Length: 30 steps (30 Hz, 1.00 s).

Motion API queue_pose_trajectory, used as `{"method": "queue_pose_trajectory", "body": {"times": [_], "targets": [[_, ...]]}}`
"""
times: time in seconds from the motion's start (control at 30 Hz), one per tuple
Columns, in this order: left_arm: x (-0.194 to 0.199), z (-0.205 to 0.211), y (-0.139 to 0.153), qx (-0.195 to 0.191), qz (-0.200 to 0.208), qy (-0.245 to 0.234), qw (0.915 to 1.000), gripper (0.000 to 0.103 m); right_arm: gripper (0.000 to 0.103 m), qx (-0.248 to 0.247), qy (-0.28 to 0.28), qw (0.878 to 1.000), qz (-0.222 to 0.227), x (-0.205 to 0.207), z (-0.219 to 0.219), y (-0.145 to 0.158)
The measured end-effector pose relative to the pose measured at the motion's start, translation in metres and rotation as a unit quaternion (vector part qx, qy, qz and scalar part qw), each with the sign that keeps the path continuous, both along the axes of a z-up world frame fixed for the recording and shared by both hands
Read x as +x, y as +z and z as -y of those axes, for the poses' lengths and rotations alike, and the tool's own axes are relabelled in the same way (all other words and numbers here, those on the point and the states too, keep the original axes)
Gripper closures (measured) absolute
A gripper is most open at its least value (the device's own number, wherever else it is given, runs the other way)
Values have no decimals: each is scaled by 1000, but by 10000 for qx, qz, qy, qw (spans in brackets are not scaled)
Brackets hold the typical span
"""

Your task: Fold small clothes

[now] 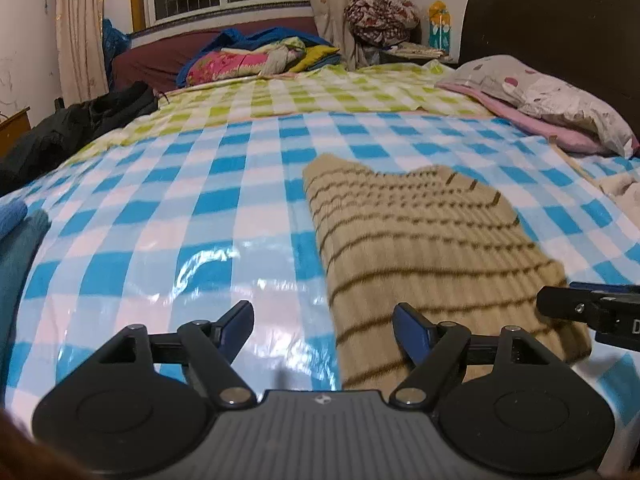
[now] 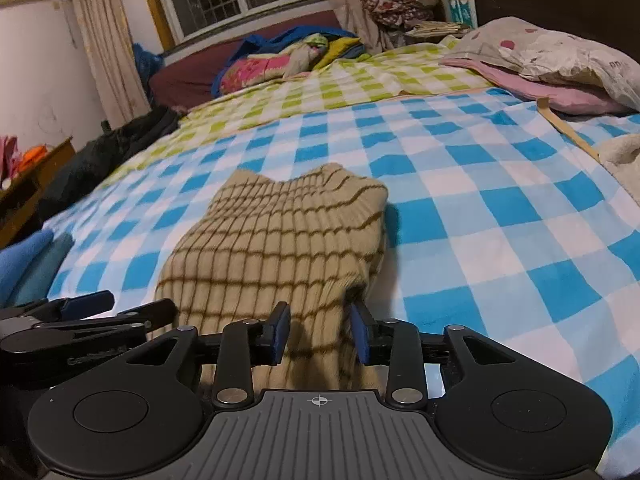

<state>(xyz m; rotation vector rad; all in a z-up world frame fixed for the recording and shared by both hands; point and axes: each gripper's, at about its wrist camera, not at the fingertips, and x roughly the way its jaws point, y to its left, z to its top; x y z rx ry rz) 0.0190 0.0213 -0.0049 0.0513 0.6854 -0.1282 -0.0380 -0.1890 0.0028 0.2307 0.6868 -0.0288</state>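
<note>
Checked bed [image 1: 168, 208] carries sweater [image 1: 420, 248], folded into a compact block, sleeves tucked, final tidy possibly left; left gripper [image 1: 323, 322] fingers spread, empty; right gripper [image 2: 320, 332] fingers parted around its near edge, not pinching.

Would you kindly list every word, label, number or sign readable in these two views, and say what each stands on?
"D": one white letter, cut off at the frame edge, on the black right gripper in the left wrist view.
Grey lettering on the white crinkled plastic bag by the pillow: too blurred to read.
Embossed lettering on the black left gripper: too dark to read.
</note>
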Motion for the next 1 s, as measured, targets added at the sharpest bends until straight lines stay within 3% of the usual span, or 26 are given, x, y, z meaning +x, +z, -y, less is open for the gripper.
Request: {"method": "queue_pose_trajectory", "body": {"times": [0.27, 1.0], "targets": [[-21, -6, -8, 31, -56, 33, 10000, 11, 64, -495, 119, 9987, -51, -17, -23, -1], [-46, -3, -11, -65, -232, -84, 9997, 3, 55, -788, 103, 9968, -43, -41, -46, -5]]}}
